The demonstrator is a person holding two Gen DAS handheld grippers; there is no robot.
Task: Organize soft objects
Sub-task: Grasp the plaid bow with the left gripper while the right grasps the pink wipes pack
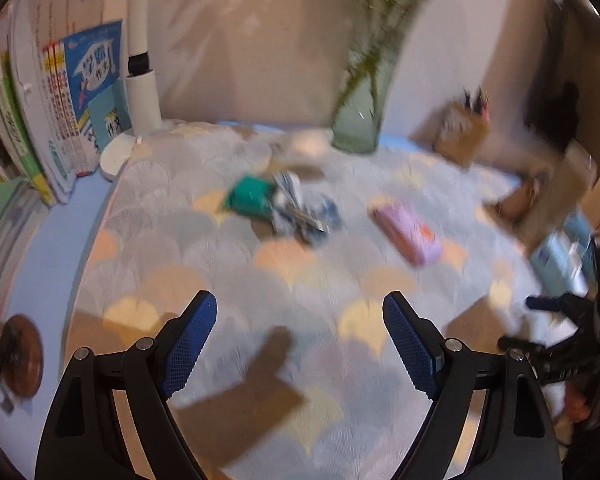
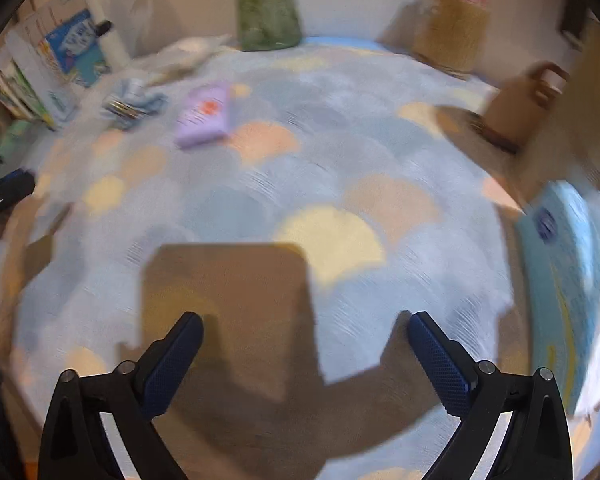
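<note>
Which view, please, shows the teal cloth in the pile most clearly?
The left wrist view: the teal cloth lies in plain sight against the blue-and-white bundle. In the right wrist view only that bundle shows, blurred; no teal cloth is visible.

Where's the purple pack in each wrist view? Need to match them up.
Left wrist: purple pack lies right of centre on the patterned cloth, right of the crumpled blue-and-white bundle.
Right wrist: purple pack sits upper left, right of the same bundle.
Shared landmark: the green glass vase at the back wall.
</note>
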